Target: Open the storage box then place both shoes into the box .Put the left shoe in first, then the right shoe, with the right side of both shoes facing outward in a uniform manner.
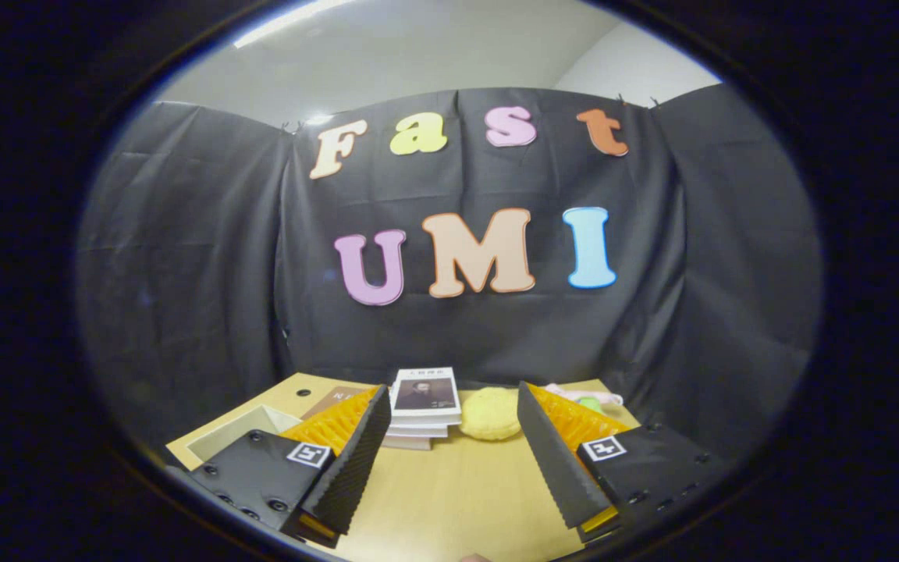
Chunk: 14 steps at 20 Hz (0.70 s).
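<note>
My gripper is open, held above a light wooden table, with nothing between its fingers. To the left of the left finger a shallow white tray or box lies on the table; I cannot tell if it is the storage box.
Just beyond the fingers lies a stack of white books, with a yellow round soft thing beside it on the right. A small pink and green item peeks out behind the right finger. Black cloth closes the booth behind the table.
</note>
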Each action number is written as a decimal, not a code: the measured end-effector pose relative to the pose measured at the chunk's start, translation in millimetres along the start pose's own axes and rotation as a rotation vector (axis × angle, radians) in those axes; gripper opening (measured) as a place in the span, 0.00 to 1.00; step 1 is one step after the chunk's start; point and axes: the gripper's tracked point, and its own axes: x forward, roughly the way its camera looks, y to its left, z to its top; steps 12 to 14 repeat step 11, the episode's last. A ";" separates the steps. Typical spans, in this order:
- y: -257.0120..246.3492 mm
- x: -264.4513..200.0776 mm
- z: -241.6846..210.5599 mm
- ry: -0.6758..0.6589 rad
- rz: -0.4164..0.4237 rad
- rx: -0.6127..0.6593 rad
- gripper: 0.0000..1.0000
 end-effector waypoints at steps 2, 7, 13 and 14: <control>-11.7 -5.3 3.4 -0.040 -0.018 -0.016 1.00; -33.6 -11.8 15.3 -0.088 -0.055 -0.005 1.00; -44.4 -18.6 15.6 -0.081 -0.068 0.016 1.00; -44.4 -18.6 15.6 -0.081 -0.068 0.016 1.00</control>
